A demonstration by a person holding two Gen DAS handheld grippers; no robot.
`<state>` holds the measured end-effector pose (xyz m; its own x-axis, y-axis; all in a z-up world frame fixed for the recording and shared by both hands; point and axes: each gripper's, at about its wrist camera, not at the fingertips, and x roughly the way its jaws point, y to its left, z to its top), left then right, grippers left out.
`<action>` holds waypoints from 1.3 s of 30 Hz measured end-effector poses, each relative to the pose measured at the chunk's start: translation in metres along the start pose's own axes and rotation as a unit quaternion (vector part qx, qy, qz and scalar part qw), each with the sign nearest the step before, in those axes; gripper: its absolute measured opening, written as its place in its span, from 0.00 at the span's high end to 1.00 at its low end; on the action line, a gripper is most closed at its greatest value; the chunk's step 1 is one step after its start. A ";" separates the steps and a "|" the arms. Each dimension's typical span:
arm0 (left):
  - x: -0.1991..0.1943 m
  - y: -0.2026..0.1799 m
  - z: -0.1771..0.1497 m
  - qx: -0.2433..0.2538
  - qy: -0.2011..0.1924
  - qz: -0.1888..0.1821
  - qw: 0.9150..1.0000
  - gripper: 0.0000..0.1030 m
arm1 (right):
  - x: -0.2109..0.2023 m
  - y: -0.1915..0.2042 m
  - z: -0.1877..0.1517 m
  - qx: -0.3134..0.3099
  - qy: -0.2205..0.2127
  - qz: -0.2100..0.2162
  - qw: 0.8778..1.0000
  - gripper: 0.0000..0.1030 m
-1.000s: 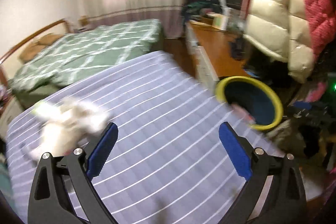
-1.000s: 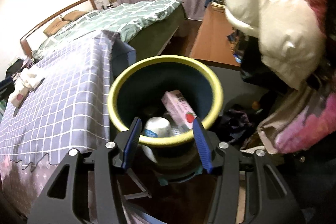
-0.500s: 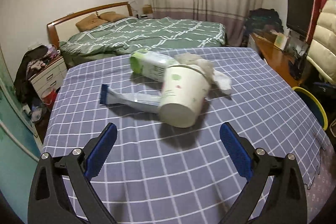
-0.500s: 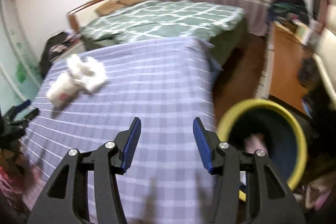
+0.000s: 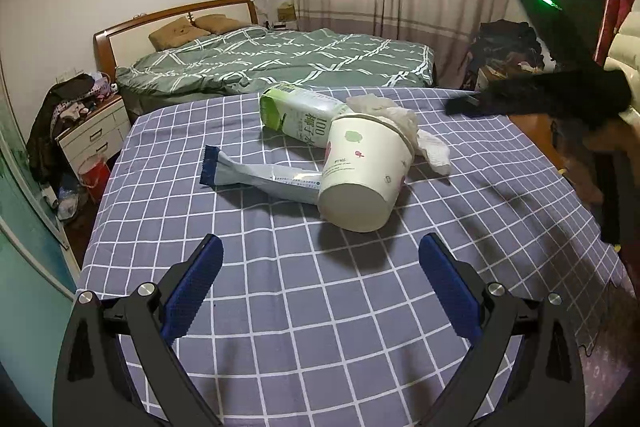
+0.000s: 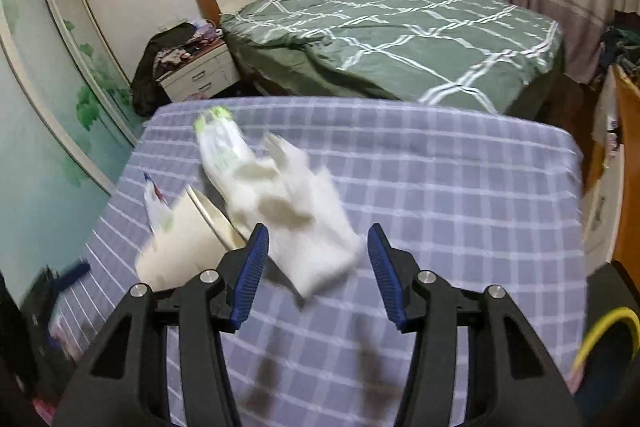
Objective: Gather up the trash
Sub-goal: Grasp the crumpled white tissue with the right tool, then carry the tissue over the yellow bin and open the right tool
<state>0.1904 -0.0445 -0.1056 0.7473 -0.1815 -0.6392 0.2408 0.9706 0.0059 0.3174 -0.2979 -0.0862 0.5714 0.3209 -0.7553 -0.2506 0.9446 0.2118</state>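
Observation:
On the purple checked tablecloth [image 5: 280,307] lies a pile of trash: a white paper cup [image 5: 364,171] on its side, a green-and-white drink carton [image 5: 298,115], a flat wrapper [image 5: 260,179] and a crumpled tissue [image 5: 404,123]. My left gripper [image 5: 320,247] is open, short of the cup, with nothing between its fingers. My right gripper [image 6: 317,233] is open over the table. The blurred tissue [image 6: 296,223] lies just ahead of it and partly between its fingers, apart from the pads. The cup [image 6: 188,235] and carton [image 6: 220,143] lie to its left.
A yellow-rimmed dark bin [image 6: 604,323] stands off the table's right end. A green-quilted bed [image 5: 288,59] is behind the table and a white nightstand [image 5: 88,135] is at the left. A wooden desk edge [image 5: 536,131] is at the right. A dark blurred shape [image 5: 552,95] reaches in there.
My left gripper swung from the bin side to face the trash pile, then held still. My right gripper left the bin and swept across the table to the tissue.

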 end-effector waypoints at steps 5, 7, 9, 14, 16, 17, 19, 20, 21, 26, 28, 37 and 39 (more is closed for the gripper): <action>-0.003 -0.006 0.000 0.013 -0.005 0.004 1.000 0.06 | 0.029 0.023 0.022 -0.009 0.023 0.000 1.000 0.52; -0.004 -0.007 0.000 0.017 -0.007 0.003 1.000 0.06 | 0.042 0.026 0.027 -0.007 0.034 -0.011 0.999 0.52; -0.005 -0.008 0.000 0.017 -0.008 0.000 1.000 0.06 | 0.055 0.027 0.031 0.001 0.043 -0.011 0.999 0.52; -0.006 -0.008 -0.001 0.013 -0.003 -0.006 1.000 0.06 | 0.070 0.023 0.032 0.014 0.055 -0.008 0.998 0.66; -0.006 -0.007 -0.001 0.013 -0.002 -0.007 1.000 0.06 | 0.068 0.023 0.031 0.009 0.056 -0.011 0.998 0.87; -0.006 -0.008 -0.001 0.013 -0.002 -0.007 1.000 0.06 | 0.066 0.024 0.032 0.007 0.055 -0.011 0.998 0.92; -0.006 -0.009 -0.001 0.013 -0.001 -0.008 1.000 0.06 | 0.057 0.024 0.032 0.000 0.046 -0.012 0.999 0.97; -0.005 -0.009 -0.001 0.013 -0.001 -0.008 1.000 0.06 | 0.051 0.025 0.032 -0.004 0.039 -0.015 0.999 0.97; -0.005 -0.009 -0.001 0.014 -0.001 -0.008 1.000 0.06 | 0.044 0.025 0.031 -0.006 0.032 -0.015 0.999 0.97; -0.002 -0.010 -0.001 0.015 0.003 -0.007 1.000 0.06 | 0.007 0.020 0.034 -0.002 0.002 -0.003 1.000 0.97; -0.001 -0.010 -0.002 0.016 0.005 -0.006 1.000 0.06 | -0.014 0.018 0.036 0.000 -0.016 0.003 1.000 0.97; 0.001 -0.009 -0.002 0.016 0.006 -0.007 1.000 0.06 | -0.110 0.005 0.046 -0.004 -0.087 0.006 0.996 0.97; 0.001 -0.009 -0.002 0.017 0.006 -0.007 1.000 0.06 | -0.129 -0.002 0.041 -0.002 -0.098 -0.003 0.995 0.97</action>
<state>0.1877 -0.0535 -0.1078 0.7370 -0.1928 -0.6479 0.2719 0.9620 0.0231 0.2768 -0.3386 0.0360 0.7141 0.3233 -0.6210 -0.2500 0.9463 0.2052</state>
